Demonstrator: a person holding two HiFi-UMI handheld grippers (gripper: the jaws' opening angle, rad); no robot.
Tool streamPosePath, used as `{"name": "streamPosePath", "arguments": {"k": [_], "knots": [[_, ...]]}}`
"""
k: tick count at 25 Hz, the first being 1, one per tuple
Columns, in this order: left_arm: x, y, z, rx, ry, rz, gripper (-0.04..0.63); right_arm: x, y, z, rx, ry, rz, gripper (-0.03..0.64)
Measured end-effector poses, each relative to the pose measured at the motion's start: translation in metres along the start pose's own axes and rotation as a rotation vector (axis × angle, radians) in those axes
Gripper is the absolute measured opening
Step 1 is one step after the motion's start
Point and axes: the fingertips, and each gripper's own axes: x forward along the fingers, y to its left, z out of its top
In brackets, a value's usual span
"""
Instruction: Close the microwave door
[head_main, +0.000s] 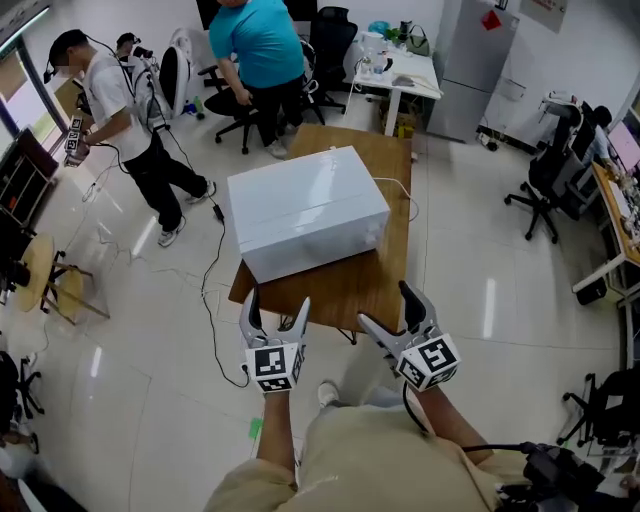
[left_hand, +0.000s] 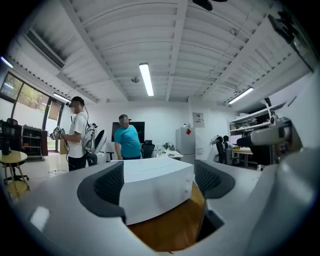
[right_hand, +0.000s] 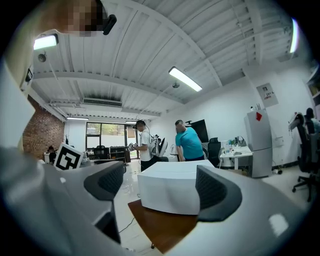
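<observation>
The white microwave (head_main: 305, 210) sits on a small wooden table (head_main: 345, 285); it reads as a closed white box, with no door standing out from it. Both grippers hover off the table's near edge, short of the microwave and touching nothing. My left gripper (head_main: 277, 300) is open with empty jaws, and so is my right gripper (head_main: 385, 305). In the left gripper view the microwave (left_hand: 155, 192) lies ahead between the open jaws of the left gripper (left_hand: 157, 182). The right gripper view shows the microwave (right_hand: 170, 192) past the right gripper (right_hand: 160, 185), at the table's corner (right_hand: 160, 225).
A person in a teal shirt (head_main: 258, 50) stands beyond the table, and a person in white (head_main: 120, 110) stands at the left with grippers in hand. A black cable (head_main: 210, 290) trails over the floor left of the table. Office chairs (head_main: 545, 185), a white desk (head_main: 400, 75) and a stool (head_main: 45, 270) ring the room.
</observation>
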Motion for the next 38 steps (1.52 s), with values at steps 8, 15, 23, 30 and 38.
{"name": "streamPosePath", "arguments": {"k": [8, 15, 23, 30, 38], "knots": [[-0.085, -0.057, 0.040, 0.099, -0.093, 0.081, 0.425, -0.060, 0.048, 0.021, -0.042, -0.089, 0.145, 0.442], [-0.126, -0.148, 0.029, 0.195, -0.059, 0.084, 0.425, -0.171, 0.038, -0.003, 0.023, -0.074, 0.101, 0.441], [-0.148, -0.286, 0.080, 0.212, -0.027, 0.069, 0.423, -0.274, -0.024, 0.017, 0.090, -0.031, 0.092, 0.440], [-0.229, -0.328, 0.113, 0.224, -0.096, 0.131, 0.423, -0.346, 0.021, 0.045, 0.065, -0.143, 0.112, 0.442], [-0.307, -0.309, 0.119, 0.210, -0.141, 0.130, 0.422, -0.368, 0.066, 0.056, 0.026, -0.206, 0.007, 0.442]]}}
